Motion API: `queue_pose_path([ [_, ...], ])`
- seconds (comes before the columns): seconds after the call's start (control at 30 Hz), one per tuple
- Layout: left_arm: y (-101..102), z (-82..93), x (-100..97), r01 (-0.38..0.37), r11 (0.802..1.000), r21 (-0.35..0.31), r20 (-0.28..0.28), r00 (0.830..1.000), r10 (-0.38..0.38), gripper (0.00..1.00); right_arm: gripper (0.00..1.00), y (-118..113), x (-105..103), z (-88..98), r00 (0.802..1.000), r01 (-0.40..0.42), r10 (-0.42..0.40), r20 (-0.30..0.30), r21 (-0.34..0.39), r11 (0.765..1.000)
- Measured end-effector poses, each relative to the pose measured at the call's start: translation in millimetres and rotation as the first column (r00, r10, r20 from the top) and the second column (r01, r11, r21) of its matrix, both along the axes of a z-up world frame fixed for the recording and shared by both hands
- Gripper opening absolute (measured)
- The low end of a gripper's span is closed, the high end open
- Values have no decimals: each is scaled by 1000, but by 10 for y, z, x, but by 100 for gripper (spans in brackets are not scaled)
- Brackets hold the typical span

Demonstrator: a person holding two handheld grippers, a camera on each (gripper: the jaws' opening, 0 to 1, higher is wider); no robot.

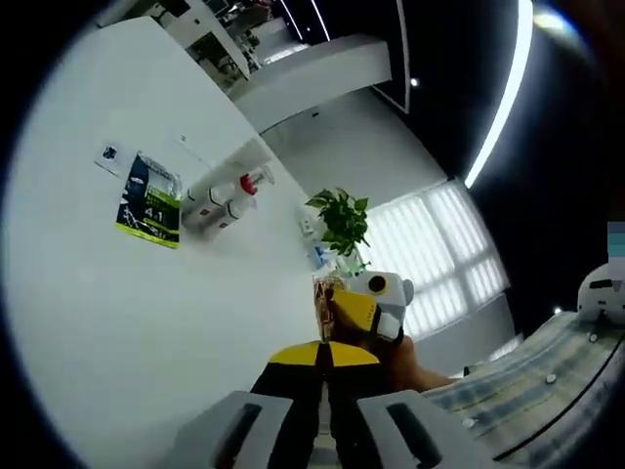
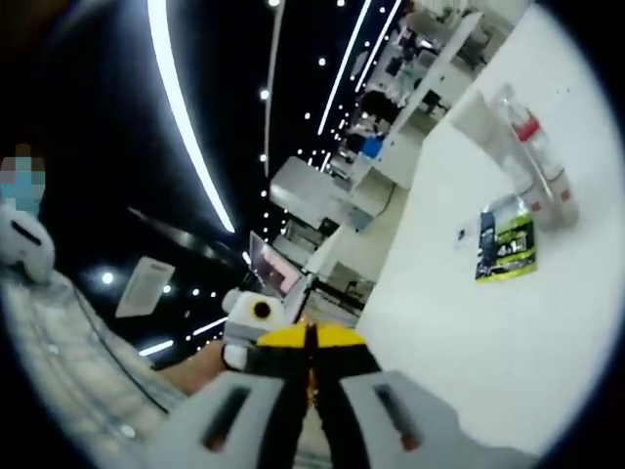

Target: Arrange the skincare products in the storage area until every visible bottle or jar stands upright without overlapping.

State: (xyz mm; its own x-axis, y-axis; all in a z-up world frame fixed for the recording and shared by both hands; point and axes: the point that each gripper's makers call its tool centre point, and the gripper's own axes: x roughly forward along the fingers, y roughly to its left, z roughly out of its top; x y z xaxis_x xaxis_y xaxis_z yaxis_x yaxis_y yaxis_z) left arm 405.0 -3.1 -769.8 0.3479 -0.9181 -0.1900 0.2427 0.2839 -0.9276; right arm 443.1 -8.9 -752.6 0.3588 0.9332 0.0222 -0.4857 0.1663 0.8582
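the worktop [image 1: 117, 322] is plain white. on it, the sachet [image 1: 149, 200] is black and dark blue above a lime-green band, with white print. the bottles [image 1: 223, 200] beside it are clear to whitish, one with a red cap [image 1: 250, 185]. the plant [image 1: 342, 220] has green leaves. the left gripper [image 1: 324, 363] has black fingers [image 1: 293, 401] with yellow tips and grey housing; the right gripper [image 2: 311, 344] is coloured the same, and in the left gripper view its body shows yellow and white. the person's sleeve [image 1: 547, 376] is pale blue-grey plaid with thin stripes. ceiling light strips [image 2: 190, 127] glow white against black.
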Motion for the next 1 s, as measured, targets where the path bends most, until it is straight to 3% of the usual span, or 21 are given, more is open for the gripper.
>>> queue_pose_path([
  [0.07, 10, -50, 47, -30, 999, 16, -14, 999, 30, 5, 0, -7, 25, 25, 1000, 12, -12, -18, 26, 1000],
  [0.17, -41, -33, -11, 7, 1000, -22, -15, 1000, -8, 6, 0, -9, 43, 58, 1000, 14, -12, -29, 50, 999],
  [0.33, -32, -2, 6, 4, 999, -33, 15, 1000, -4, 2, 0, -13, 80, 37, 999, 20, -18, -37, 48, 999],
  [0.4, -17, -15, 34, -11, 999, -31, 10, 1000, 11, 1, 4, 0, 99, 36, 999, 35, -34, -27, 30, 999],
  [0.43, -1, -23, 55, -20, 999, -35, 6, 1000, 20, 1, 7, 12, 107, -16, 999, 33, -33, 8, -23, 999],
  [0.5, 29, 9, 109, -48, 997, -65, -7, 999, 47, 1, 10, 69, 40, -76, 1000, -17, 18, 16, -72, 997],
  [0.6, 49, 11, 138, -44, 997, -67, -17, 999, 43, 1, 1, 102, 20, -57, 999, -29, 30, 17, -57, 998],
  [0.67, 57, 17, 140, -39, 997, -71, -17, 999, 38, 1, 0, 103, 25, -51, 999, -29, 30, 14, -52, 998],
  [0.77, 78, 10, 147, -40, 996, -79, -22, 999, 39, 1, 1, 112, 33, -43, 999, -30, 31, 8, -38, 999],
  [0.9, 128, -4, 199, -69, 993, -93, -39, 997, 65, 1, 9, 75, 87, -136, 1000, 4, -5, -8, -79, 997],
  [1.0, 192, -2, 259, -86, 991, -104, -42, 996, 82, 1, 9, 14, 66, -141, 1000, 12, -13, -15, -79, 997],
])
